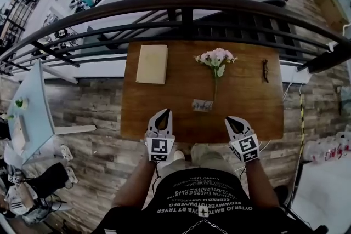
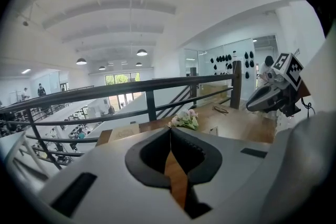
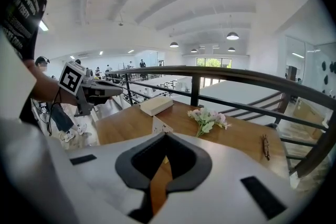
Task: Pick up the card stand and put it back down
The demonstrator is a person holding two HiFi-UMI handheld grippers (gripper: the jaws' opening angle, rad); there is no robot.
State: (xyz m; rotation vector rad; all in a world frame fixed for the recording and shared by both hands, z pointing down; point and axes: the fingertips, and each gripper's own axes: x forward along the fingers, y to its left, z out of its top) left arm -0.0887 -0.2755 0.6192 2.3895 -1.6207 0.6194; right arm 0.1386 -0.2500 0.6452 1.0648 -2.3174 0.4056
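The card stand [image 1: 202,105] is a small folded card that stands near the front middle of the wooden table [image 1: 247,112], at the foot of a flower stem. It also shows as the card stand [image 3: 159,126] just beyond my right jaws, and as the card stand [image 2: 213,131] right of my left jaws. My left gripper [image 1: 162,114] hovers over the table's front edge, left of the stand, shut and empty. My right gripper [image 1: 232,120] hangs at the front edge, right of the stand, also shut with nothing held. Neither touches the stand.
A cream book [image 1: 152,63] lies at the back left of the table. A pink flower sprig [image 1: 215,57] lies at the back middle, and a pair of glasses [image 1: 265,70] at the back right. A dark metal railing [image 1: 181,5] runs behind the table.
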